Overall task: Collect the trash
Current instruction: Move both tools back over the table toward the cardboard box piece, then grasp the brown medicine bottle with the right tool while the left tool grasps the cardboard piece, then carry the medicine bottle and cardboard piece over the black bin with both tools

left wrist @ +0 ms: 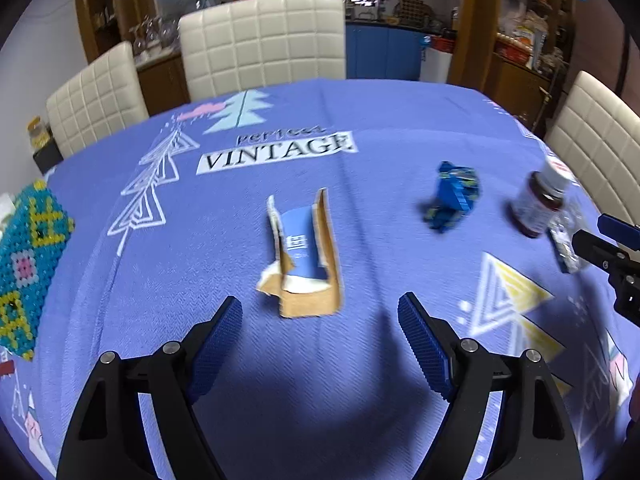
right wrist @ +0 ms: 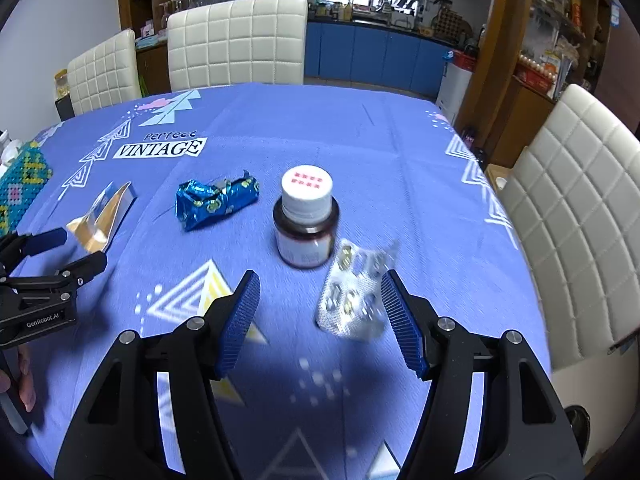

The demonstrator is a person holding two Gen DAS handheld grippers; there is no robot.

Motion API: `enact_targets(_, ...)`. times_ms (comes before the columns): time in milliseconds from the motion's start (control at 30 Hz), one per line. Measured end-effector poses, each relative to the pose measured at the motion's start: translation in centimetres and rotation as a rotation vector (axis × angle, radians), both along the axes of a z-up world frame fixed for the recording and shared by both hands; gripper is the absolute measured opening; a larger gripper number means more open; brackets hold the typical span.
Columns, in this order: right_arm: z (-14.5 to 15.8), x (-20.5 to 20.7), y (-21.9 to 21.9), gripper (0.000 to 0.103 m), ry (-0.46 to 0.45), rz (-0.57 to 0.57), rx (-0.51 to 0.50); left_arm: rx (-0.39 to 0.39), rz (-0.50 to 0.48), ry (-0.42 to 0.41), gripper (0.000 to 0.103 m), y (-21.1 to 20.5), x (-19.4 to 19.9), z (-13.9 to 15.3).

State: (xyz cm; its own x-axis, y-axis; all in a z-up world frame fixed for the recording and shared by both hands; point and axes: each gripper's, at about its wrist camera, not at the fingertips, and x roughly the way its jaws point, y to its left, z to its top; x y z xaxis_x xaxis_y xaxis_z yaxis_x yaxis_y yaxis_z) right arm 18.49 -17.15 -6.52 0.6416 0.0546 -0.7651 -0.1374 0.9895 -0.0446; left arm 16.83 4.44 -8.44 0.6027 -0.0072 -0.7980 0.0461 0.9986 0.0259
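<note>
A torn cardboard box piece (left wrist: 306, 256) with a blue label lies on the blue tablecloth, just ahead of my open left gripper (left wrist: 320, 316); it also shows in the right wrist view (right wrist: 102, 218). A crumpled blue wrapper (left wrist: 452, 196) (right wrist: 216, 200) lies mid-table. A brown pill bottle (right wrist: 306, 220) with a white cap stands upright; it also shows at the right of the left wrist view (left wrist: 540, 200). A silver blister pack (right wrist: 352, 296) lies just ahead of my open right gripper (right wrist: 320, 300), nearer its right finger. Both grippers are empty.
A beaded teal tissue box (left wrist: 24, 264) sits at the table's left edge. Cream padded chairs (right wrist: 236, 40) stand at the far side and one (right wrist: 580, 208) at the right. The left gripper appears at the left of the right wrist view (right wrist: 60, 252).
</note>
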Motion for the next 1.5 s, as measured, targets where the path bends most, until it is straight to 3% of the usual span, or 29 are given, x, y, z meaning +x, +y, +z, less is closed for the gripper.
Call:
enact_targets(167, -0.7, 2.6, 1.1, 0.065, 0.003, 0.006, -0.013, -0.071, 0.029, 0.031, 0.078, 1.2, 1.6, -1.2)
enact_targets(367, -0.9, 4.6, 1.1, 0.065, 0.002, -0.003, -0.012, -0.097, 0.031, 0.009, 0.078, 1.6, 2.0, -1.2)
enact_targets(433, -1.0, 4.9, 1.0, 0.064, 0.000, -0.005, -0.010, -0.106, 0.040, -0.001, 0.072, 1.9, 2.0, -1.1)
enact_targets(467, -1.0, 5.0, 1.0, 0.064, -0.001, -0.002, -0.006, -0.111, 0.044, -0.006, 0.062, 2.1, 1.9, -1.0)
enact_targets(533, -1.0, 4.9, 1.1, 0.047, -0.006, 0.009, -0.003, -0.120, 0.048, -0.008, 0.046, 2.4, 1.8, -0.9)
enact_targets(567, -1.1, 4.8, 1.1, 0.047, -0.005, 0.013, -0.002, -0.125, 0.048, -0.007, 0.036, 2.5, 1.7, -0.9)
enact_targets(933, -1.1, -0.7, 0.5, 0.047, -0.028, 0.049, 0.003, -0.099, -0.022, -0.050, 0.034, -0.9, -1.9, -0.4)
enact_targets(1500, 0.6, -7.9, -4.4, 0.047, -0.034, -0.012, 0.006, -0.109, -0.180, -0.054, 0.034, -7.7, -6.3, 1.3)
